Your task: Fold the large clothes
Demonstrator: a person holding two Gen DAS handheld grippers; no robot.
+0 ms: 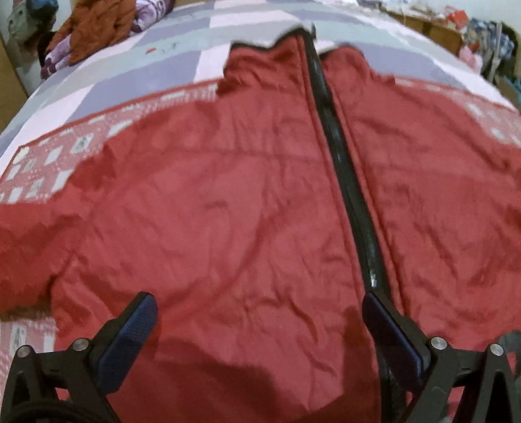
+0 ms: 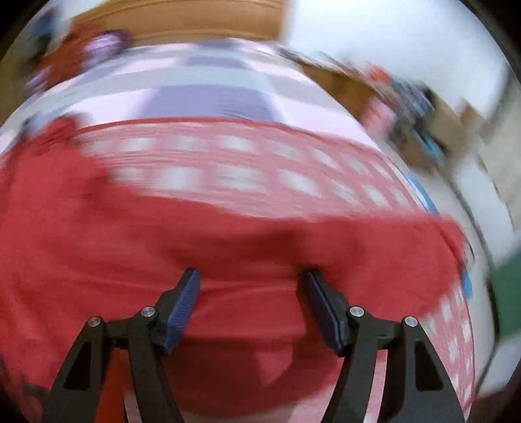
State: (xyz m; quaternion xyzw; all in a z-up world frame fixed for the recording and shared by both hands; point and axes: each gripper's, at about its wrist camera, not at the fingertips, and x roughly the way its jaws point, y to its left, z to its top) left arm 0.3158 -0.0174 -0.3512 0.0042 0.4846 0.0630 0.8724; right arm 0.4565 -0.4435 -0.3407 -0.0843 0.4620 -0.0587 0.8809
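Note:
A large red jacket (image 1: pixel 211 195) lies spread flat, front up, with a black zipper (image 1: pixel 342 162) running from its collar down toward me. My left gripper (image 1: pixel 257 297) hovers open over the lower front, its right finger (image 1: pixel 390 328) beside the zipper, and nothing sits between the pads. The right wrist view is motion-blurred. There the same red jacket (image 2: pixel 130 244) fills the lower half, probably a sleeve reaching right. My right gripper (image 2: pixel 251 273) is open just above the fabric, and no cloth is pinched between its pads.
Under the jacket lies a red and white patterned blanket (image 1: pixel 42 162) on a bed with a pink, grey and lilac checked cover (image 1: pixel 162 48). An orange and purple pile of clothes (image 1: pixel 94 26) sits at the far left corner. Clutter and boxes (image 1: pixel 456 29) stand beyond the right side.

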